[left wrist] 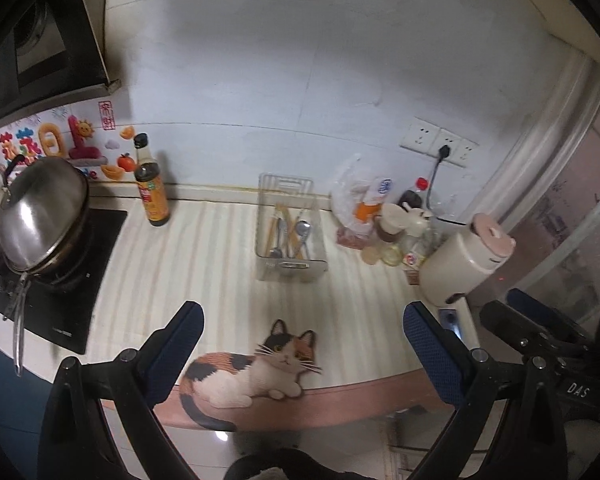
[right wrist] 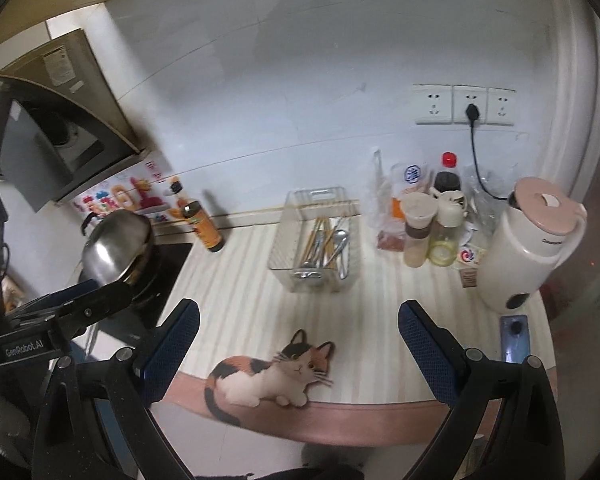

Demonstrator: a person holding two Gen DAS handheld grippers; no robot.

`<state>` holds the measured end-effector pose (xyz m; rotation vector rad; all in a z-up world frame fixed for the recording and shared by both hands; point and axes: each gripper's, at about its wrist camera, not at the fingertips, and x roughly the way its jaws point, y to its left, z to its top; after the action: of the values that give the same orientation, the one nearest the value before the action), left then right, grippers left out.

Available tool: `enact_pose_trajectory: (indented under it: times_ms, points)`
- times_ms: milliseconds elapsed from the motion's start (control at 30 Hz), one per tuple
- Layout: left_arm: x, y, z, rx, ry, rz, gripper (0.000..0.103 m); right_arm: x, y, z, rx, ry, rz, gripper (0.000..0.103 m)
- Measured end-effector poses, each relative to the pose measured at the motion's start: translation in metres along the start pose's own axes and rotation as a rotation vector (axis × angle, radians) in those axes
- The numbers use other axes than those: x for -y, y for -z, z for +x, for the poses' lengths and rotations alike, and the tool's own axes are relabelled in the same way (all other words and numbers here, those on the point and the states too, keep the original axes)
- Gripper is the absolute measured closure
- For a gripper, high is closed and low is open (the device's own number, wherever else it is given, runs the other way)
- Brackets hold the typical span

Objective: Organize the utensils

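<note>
A clear plastic bin (left wrist: 262, 216) (right wrist: 278, 248) stands on the striped counter near the back wall. Spoons (left wrist: 302, 230) (right wrist: 340, 240) and chopsticks (left wrist: 280, 220) (right wrist: 314, 236) lie inside it. My left gripper (left wrist: 302, 316) is open and empty, held above the counter's front edge, well short of the bin. My right gripper (right wrist: 298, 314) is also open and empty, at the same distance from the bin. The right gripper's body shows at the right edge of the left wrist view (left wrist: 540, 332); the left gripper's body shows at the left of the right wrist view (right wrist: 60, 320).
A lidded steel pan (left wrist: 40, 216) (right wrist: 116, 248) sits on a hob at left. A sauce bottle (left wrist: 150, 184) (right wrist: 204, 224) stands beside it. Jars, bags and a pink-lidded kettle (left wrist: 464, 260) (right wrist: 528, 240) crowd the right. A cat-shaped mat (left wrist: 252, 372) (right wrist: 268, 376) lies at the front edge. A phone (right wrist: 514, 338) lies right.
</note>
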<state>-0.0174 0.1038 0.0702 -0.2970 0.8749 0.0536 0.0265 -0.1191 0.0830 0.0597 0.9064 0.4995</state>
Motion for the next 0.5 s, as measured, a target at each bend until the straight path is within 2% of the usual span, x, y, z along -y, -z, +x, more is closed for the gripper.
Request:
enact_pose_trajectory:
  times_ms: [200, 500]
  points:
    - [0.007, -0.003, -0.010, -0.002, 0.023, 0.012, 0.001, 0.000, -0.003, -0.007, -0.033, -0.058, -0.004, 0.002]
    - [0.007, 0.001, -0.018, 0.007, 0.020, 0.001, 0.001, 0.002, -0.008, -0.011, -0.049, -0.085, -0.013, 0.002]
